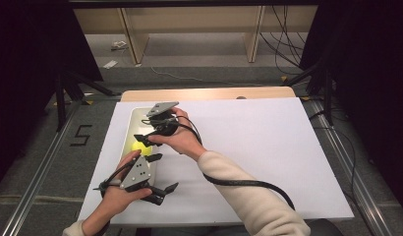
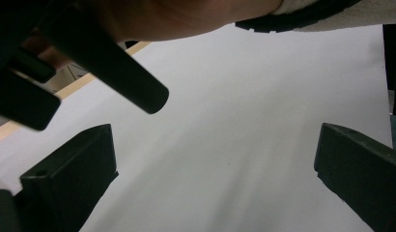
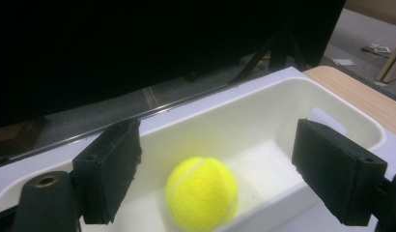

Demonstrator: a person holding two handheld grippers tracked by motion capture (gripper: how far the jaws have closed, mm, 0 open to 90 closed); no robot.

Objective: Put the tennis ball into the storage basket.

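High view – table (image 1: 268,93): wooden top, largely covered by a white sheet (image 1: 258,147).
High view – tray (image 1: 133,118): long white tub lying on the left part of the sheet, its long axis running away from the person.
High view – tennis ball (image 1: 138,146): yellow, inside the tray at its near end.
High view – right gripper (image 1: 146,147): held above the tray's near half, jaws spread apart, one on each side of the ball; contact with the ball cannot be told.
High view – left gripper (image 1: 165,189): near the front edge of the sheet, just in front of the tray, jaws pointing to the right and spread apart, holding nothing.
Left gripper view – left gripper (image 2: 213,169): jaws wide apart with bare white sheet (image 2: 234,121) between them; nothing gripped. The other hand (image 2: 162,19) and part of its gripper show at the top left.
Right gripper view – right gripper (image 3: 230,169): jaws wide apart, clear of the ball on both sides.
Right gripper view – tennis ball (image 3: 202,193): resting on the tray floor, between the jaws and nearer the left one.
Right gripper view – tray (image 3: 263,96): white walls, rounded corners; wooden table (image 3: 360,96) edge beyond it at the right.
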